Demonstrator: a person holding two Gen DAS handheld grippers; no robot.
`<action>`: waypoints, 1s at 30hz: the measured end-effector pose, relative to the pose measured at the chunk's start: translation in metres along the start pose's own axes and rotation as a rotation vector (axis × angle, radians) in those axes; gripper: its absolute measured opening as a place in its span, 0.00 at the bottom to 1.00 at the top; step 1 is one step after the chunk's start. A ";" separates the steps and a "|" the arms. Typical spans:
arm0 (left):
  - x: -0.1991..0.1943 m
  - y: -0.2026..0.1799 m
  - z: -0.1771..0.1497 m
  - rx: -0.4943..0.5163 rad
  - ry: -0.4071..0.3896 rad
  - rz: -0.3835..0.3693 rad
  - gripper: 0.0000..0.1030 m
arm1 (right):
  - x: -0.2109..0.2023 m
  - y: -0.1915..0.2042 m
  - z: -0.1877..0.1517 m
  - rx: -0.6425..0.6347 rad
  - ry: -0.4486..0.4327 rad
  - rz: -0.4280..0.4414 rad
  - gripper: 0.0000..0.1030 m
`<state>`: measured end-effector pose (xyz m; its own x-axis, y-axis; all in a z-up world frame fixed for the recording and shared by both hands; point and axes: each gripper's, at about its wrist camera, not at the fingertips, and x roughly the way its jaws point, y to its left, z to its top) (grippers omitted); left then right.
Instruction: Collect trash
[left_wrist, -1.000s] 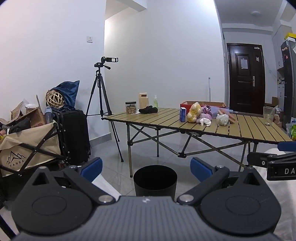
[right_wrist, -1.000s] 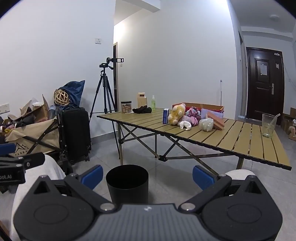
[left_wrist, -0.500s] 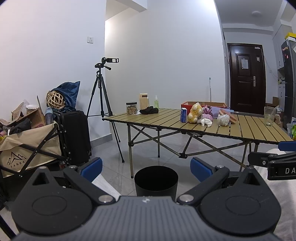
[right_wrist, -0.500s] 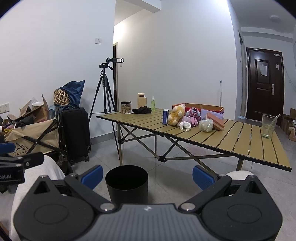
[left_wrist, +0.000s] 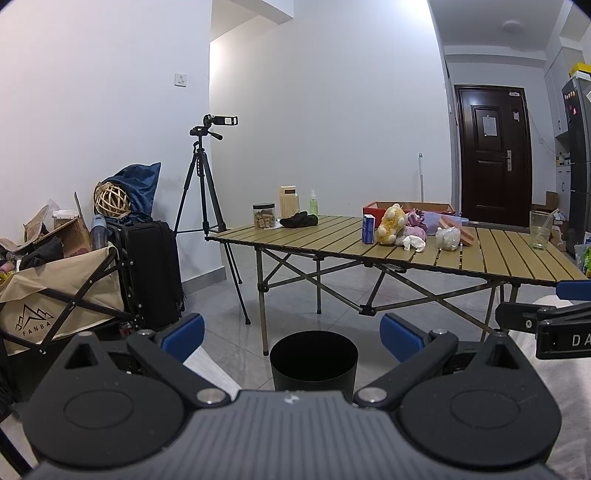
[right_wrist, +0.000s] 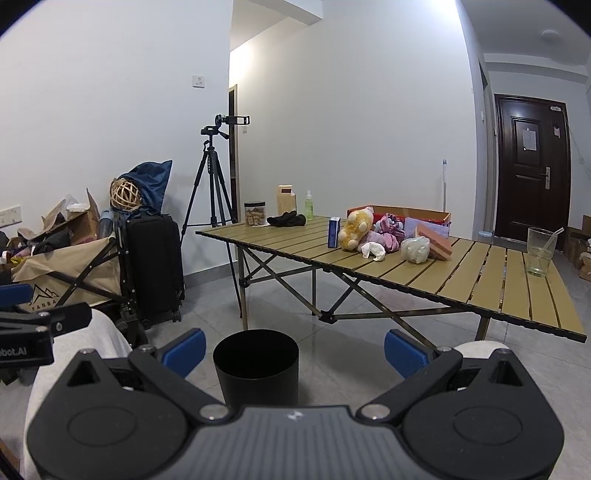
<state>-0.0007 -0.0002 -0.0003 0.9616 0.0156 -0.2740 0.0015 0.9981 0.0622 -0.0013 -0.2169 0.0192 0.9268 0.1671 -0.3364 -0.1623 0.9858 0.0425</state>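
One round black trash bin (left_wrist: 313, 360) stands empty-looking on the grey floor before the slatted folding table (left_wrist: 491, 260), where one crumpled white tissue (left_wrist: 413, 242) lies beside one yellow plush toy (left_wrist: 391, 223). Left gripper (left_wrist: 291, 334) and right gripper (right_wrist: 294, 347) both gape wide, holding nothing.

Right gripper (left_wrist: 561, 295) cut off by the frame edge; black bin's (left_wrist: 314, 360) base behind the left gripper's body

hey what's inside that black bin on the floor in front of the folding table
Nothing can be made out inside the black bin. Its open top shows only dark inner wall in both wrist views; the bottom is hidden by the rim and shadow, so any trash down there cannot be seen.
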 end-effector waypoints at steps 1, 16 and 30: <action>0.000 0.000 0.000 0.000 0.001 0.000 1.00 | 0.000 0.000 0.000 0.000 0.000 0.000 1.00; 0.001 0.000 -0.001 0.002 0.002 0.001 1.00 | 0.002 -0.002 -0.001 0.007 0.005 0.003 1.00; 0.003 0.000 -0.005 0.004 0.012 -0.003 1.00 | 0.009 -0.002 -0.002 0.012 0.016 0.008 1.00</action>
<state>0.0004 0.0007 -0.0061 0.9583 0.0137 -0.2855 0.0052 0.9978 0.0654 0.0065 -0.2170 0.0141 0.9198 0.1753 -0.3511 -0.1660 0.9845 0.0566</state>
